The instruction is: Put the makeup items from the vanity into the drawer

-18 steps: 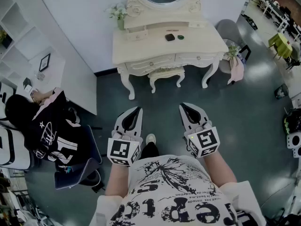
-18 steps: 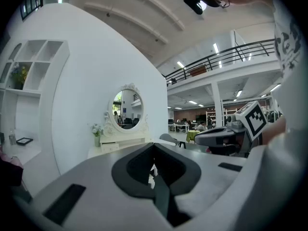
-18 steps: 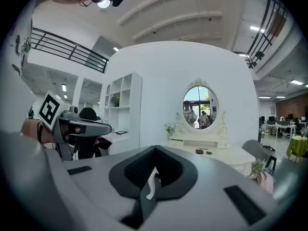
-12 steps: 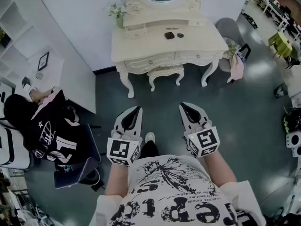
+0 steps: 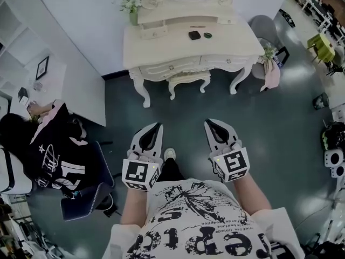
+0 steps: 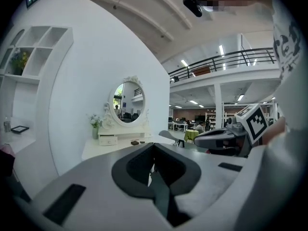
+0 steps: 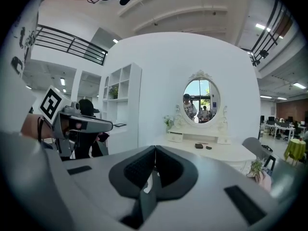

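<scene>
The cream vanity stands against the far wall, a few steps ahead of me. On its top lie a dark square makeup case and a small dark round item; the right gripper view shows the case and the round item too. Two drawers sit shut under the top. My left gripper and right gripper are held side by side at waist height, far short of the vanity, both shut and holding nothing.
A stool is tucked under the vanity. A seated person in dark clothes is at the left beside a white shelf unit. A grey chair and a plant stand right of the vanity. An oval mirror tops it.
The vanity has slid slightly up and left in the head view, and the seated person has shifted lower left. Both grippers keep their pose, still shut.
</scene>
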The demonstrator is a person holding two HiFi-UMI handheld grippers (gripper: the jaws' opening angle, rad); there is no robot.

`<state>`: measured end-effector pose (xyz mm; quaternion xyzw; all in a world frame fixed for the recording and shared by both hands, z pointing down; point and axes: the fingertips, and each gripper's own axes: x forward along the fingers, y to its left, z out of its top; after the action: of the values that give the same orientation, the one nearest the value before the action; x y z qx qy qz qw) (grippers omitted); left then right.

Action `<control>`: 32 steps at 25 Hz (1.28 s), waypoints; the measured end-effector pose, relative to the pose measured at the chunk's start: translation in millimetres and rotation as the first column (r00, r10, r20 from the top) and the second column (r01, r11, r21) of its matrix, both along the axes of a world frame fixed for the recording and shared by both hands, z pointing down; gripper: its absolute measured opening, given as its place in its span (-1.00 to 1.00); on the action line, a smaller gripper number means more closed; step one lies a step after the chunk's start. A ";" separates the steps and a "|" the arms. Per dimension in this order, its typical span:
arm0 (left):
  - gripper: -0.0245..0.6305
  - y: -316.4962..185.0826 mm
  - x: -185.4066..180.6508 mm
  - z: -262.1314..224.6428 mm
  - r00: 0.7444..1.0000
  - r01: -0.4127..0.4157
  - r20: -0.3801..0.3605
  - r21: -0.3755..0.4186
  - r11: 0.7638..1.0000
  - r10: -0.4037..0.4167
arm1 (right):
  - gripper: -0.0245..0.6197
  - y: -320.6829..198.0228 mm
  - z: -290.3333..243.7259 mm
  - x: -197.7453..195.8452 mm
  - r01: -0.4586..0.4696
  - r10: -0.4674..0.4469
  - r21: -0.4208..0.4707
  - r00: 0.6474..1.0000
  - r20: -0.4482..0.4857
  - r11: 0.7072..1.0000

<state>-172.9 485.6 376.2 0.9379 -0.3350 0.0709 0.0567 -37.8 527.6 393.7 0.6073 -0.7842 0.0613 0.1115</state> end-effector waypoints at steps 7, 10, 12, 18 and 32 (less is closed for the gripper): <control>-0.86 -85.2 -6.8 -5.5 1.000 -0.025 -0.002 0.013 1.000 0.025 | -0.87 -82.8 0.8 -1.1 -0.037 0.037 -0.027 0.999 -0.003 0.999; -0.87 -129.0 -19.0 -10.8 1.000 -0.024 0.006 0.020 1.000 0.024 | -0.87 -123.1 -0.8 -0.7 -0.075 0.076 -0.038 0.997 0.019 0.996; -0.87 -153.4 -26.7 -14.1 1.000 -0.021 0.016 0.024 0.999 0.020 | -0.87 -146.7 -3.5 -2.0 -0.089 0.090 -0.038 0.996 0.026 0.995; -0.87 -203.3 -30.2 -8.8 1.000 -0.010 0.021 0.005 1.000 0.010 | -0.87 -205.6 -1.1 -2.0 -0.087 0.088 -0.051 0.996 0.029 0.995; -0.86 -367.0 19.0 -1.6 0.989 0.146 0.026 0.023 0.989 -0.147 | -0.87 -383.3 15.8 80.3 -0.013 0.013 -0.039 1.000 0.002 0.999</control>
<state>-154.0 118.6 374.6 0.9102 -0.4045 0.0760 0.0470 42.5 144.2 409.5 0.6101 -0.7790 0.0779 0.1222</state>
